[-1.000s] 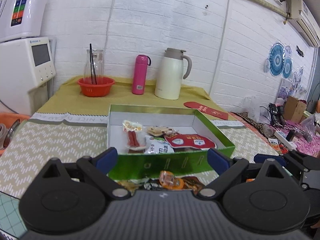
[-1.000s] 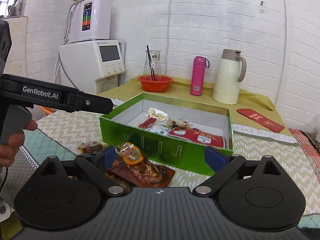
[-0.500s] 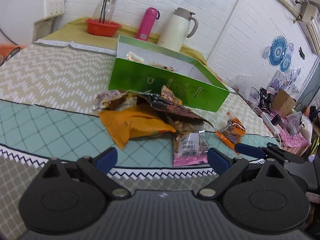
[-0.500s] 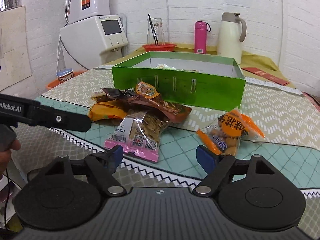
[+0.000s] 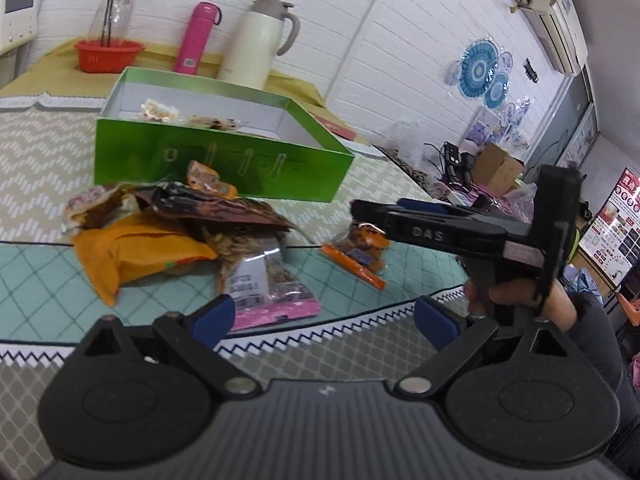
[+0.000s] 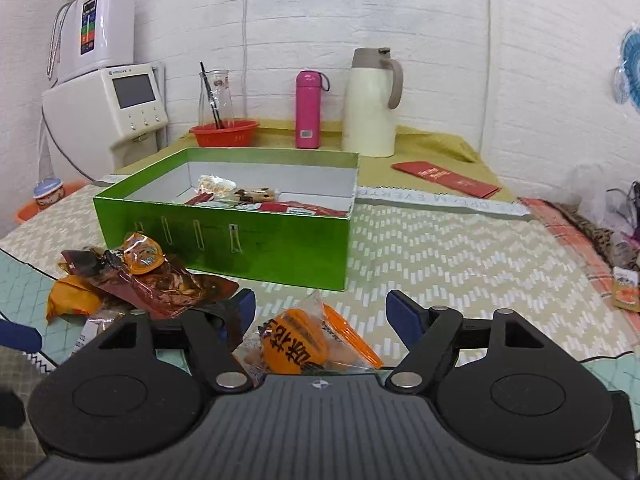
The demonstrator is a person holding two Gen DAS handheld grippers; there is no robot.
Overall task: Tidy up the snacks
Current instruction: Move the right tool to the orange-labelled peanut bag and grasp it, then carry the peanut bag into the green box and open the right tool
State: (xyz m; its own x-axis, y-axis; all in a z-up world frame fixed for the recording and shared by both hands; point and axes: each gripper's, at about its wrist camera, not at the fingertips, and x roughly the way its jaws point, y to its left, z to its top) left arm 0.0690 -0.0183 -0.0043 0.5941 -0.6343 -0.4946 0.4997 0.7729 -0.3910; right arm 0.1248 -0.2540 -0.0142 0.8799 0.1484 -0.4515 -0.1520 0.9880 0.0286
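The right gripper [image 6: 322, 312], jaws spread wide, hangs over an orange-labelled snack packet [image 6: 308, 338] lying on the teal mat just in front of its fingers; nothing is pinched yet. Seen from the left wrist, the same tool reaches in from the right, held in a person's hand [image 5: 516, 292], its tips directly above that packet [image 5: 360, 248]. The left gripper [image 5: 324, 314] is also spread and empty, pointed towards a pink-edged clear packet [image 5: 268, 292] near its left finger. Beyond these lies a loose heap: an orange pouch [image 5: 132, 252], a dark brown wrapper [image 5: 224, 212] and a small orange sachet [image 6: 142, 256] on top, all just in front of the green box [image 6: 280, 240]. The box stands open, with several snacks already lying inside it against its white floor. Behind it sit a red bowl [image 6: 224, 132], a pink flask [image 6: 308, 110] and a cream jug [image 6: 370, 104].

The step in hand appears to be picking up the orange-labelled packet. The next move likely calls for lowering the right gripper so the packet sits between the fingers, closing gently on the crinkly film, then carrying it over the box's near wall.
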